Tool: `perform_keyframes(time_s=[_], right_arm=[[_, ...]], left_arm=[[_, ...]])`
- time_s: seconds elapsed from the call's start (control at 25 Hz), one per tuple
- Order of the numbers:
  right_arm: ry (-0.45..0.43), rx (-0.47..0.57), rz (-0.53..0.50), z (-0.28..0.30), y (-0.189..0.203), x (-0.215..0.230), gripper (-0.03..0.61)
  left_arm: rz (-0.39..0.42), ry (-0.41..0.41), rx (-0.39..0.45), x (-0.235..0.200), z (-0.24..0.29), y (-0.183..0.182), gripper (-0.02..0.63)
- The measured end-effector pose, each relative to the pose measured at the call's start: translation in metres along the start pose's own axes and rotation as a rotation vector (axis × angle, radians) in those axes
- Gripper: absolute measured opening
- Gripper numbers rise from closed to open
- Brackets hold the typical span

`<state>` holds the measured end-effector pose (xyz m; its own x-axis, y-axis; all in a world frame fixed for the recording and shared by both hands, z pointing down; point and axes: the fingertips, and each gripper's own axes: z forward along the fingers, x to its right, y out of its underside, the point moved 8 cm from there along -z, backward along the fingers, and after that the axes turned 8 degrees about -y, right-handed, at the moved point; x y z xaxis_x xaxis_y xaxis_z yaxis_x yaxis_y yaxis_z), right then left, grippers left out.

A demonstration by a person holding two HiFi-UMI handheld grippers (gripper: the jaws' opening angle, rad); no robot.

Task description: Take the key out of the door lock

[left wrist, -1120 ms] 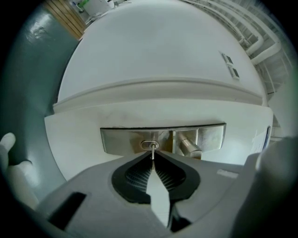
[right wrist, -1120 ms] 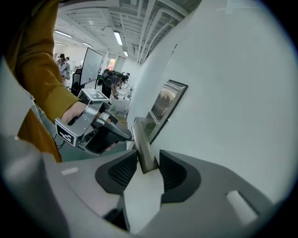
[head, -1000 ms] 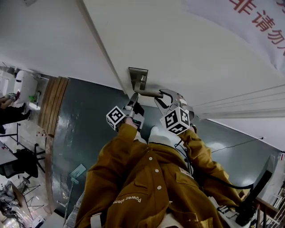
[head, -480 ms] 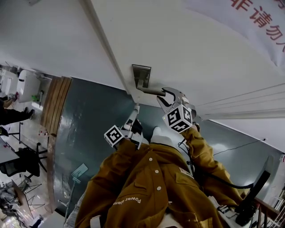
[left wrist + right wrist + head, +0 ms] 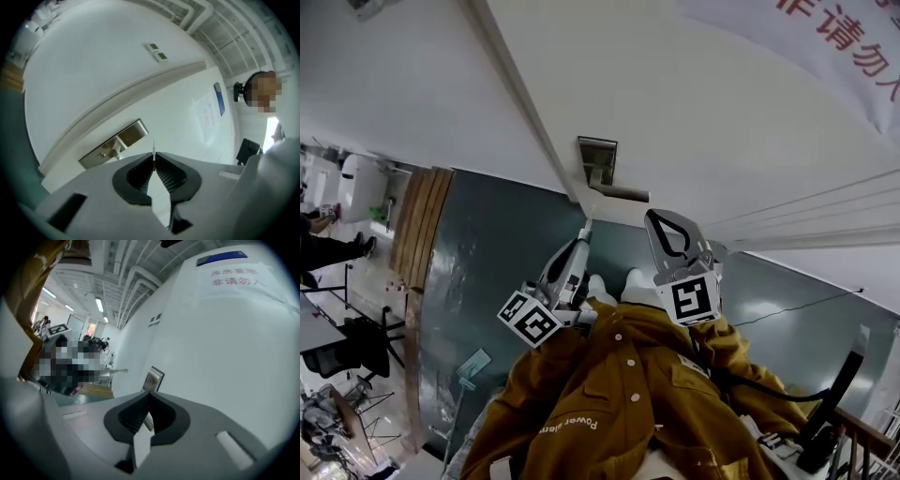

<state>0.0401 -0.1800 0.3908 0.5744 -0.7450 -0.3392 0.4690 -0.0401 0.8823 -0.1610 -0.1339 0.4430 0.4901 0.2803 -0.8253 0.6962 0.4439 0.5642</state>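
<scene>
On the white door sits the metal lock plate with its lever handle. My left gripper hangs just below the plate, shut on the thin key, whose blade sticks out past the tips toward the lock plate. The key is clear of the lock. My right gripper is under the handle and apart from it. Its jaws have just closed with nothing between them. In the right gripper view the right gripper points at the lock plate.
A banner with red characters hangs on the door's upper right. Dark green floor lies below, with desks and people at far left. My mustard jacket fills the bottom. A paper notice is on the wall.
The left gripper drew back from the lock plate toward me and rolled. The right gripper, open around the handle before, let it go, shut and pulled back.
</scene>
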Motion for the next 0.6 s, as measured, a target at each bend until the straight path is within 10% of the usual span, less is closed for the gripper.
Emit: perform_keyframes(time_s=[0.28,0.6], right_arm=[[0.099,0.243,0.299,-0.026,-0.007,0.000,0.005],[0.090,0.184,0.380,-0.032,0.007,-0.002,0.005]], left_arm=[[0.470,-0.004,-0.014,0.052,0.007,-0.005,0.026],[0.555,-0.015,-0.045,0.059,0.013,0.004,0.026]])
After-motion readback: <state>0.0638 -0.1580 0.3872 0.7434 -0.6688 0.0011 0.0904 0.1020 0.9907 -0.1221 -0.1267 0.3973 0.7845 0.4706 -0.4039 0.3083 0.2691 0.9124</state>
